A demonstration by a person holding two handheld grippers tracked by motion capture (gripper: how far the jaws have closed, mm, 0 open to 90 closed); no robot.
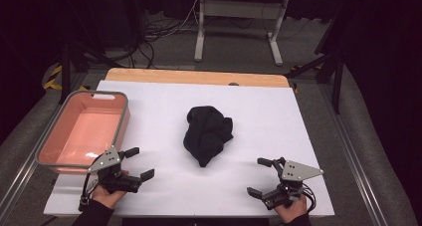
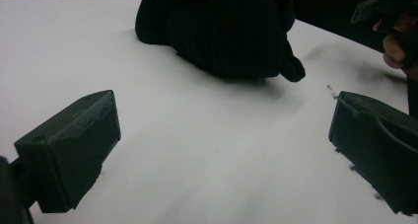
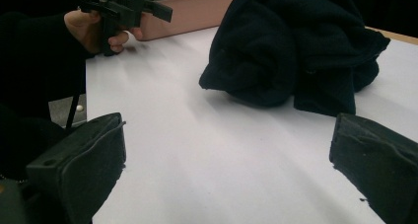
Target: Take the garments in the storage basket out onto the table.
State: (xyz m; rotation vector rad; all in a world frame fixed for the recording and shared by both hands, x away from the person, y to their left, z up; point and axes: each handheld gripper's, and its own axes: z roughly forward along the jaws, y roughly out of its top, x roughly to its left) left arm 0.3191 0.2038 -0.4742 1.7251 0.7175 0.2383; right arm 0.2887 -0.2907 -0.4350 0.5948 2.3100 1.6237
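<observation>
A crumpled black cloth [image 1: 207,134] lies in a heap near the middle of the white table sheet [image 1: 268,111]. My left gripper [image 1: 140,162] rests at the front left, jaws wide apart and empty, pointing toward the cloth [image 2: 222,31]. At the front right my right gripper [image 1: 260,177] is likewise open with nothing between its jaws, and the cloth [image 3: 296,51] sits ahead of it. Both grippers stand well short of the cloth. The right gripper view also catches the left gripper [image 3: 125,9] in a hand.
A pink plastic bin [image 1: 82,129] with a grey rim stands at the table's left edge, just beyond my left gripper. A wooden strip [image 1: 196,77] borders the far edge. Cables and a table frame [image 1: 239,22] lie on the floor behind.
</observation>
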